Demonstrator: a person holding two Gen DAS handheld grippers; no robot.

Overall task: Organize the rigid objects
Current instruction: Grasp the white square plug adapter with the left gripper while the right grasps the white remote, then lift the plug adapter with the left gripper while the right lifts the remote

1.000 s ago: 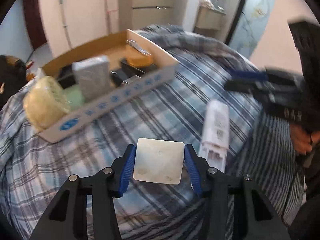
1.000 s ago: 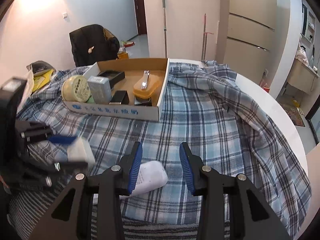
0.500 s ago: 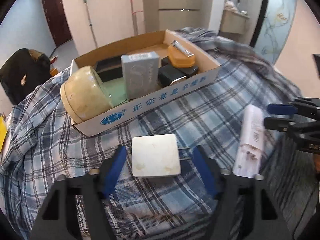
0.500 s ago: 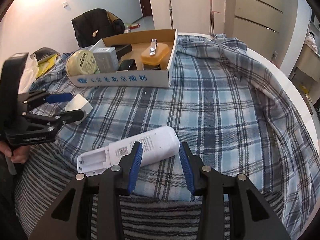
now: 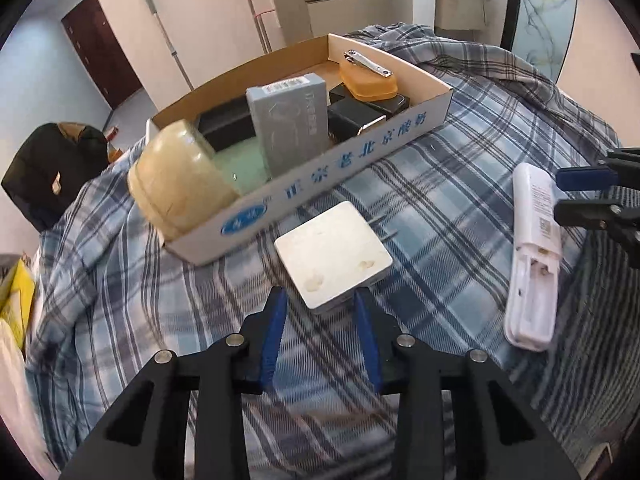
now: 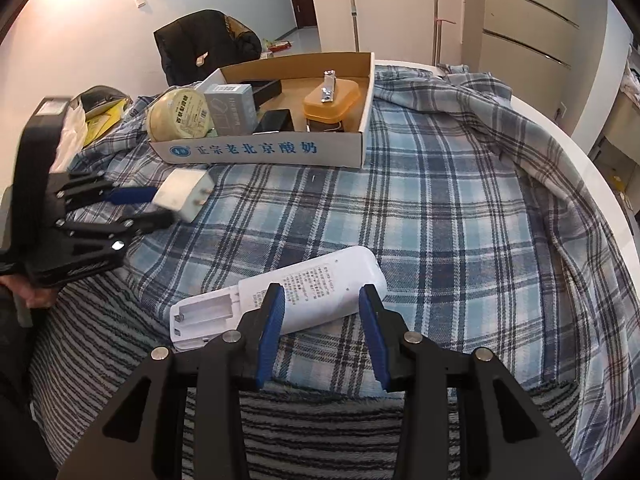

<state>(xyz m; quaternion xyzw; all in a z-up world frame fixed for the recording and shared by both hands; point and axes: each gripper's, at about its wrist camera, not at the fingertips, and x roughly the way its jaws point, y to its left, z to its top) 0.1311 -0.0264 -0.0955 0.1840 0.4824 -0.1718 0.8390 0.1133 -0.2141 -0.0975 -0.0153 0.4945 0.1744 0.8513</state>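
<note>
A white square plug adapter [image 5: 334,254] lies on the plaid cloth, turned corner-on, just in front of the cardboard box [image 5: 360,156]. My left gripper [image 5: 320,316] has its jaws closing on the adapter's near corner, and the blue pads press it. In the right wrist view the adapter [image 6: 182,196] sits in the left gripper [image 6: 160,208], prongs pointing right. A white remote [image 6: 320,280] with its battery bay uncovered lies slantwise. My right gripper [image 6: 322,312] stands open astride it, pads apart from it. The left wrist view shows the remote [image 5: 532,280] and right gripper [image 5: 558,196] at the right.
The box [image 6: 260,150] holds a yellow round tin [image 5: 176,184], a grey carton [image 5: 292,124], black cases and an orange case [image 5: 368,80] with nail clippers on top. A striped blanket [image 6: 340,420] covers the near edge. A dark jacket [image 6: 204,44] hangs on a chair behind.
The left jaws opened wide around the adapter, then closed onto its corner; the adapter now sits turned. The right gripper came over the remote with its jaws unchanged.
</note>
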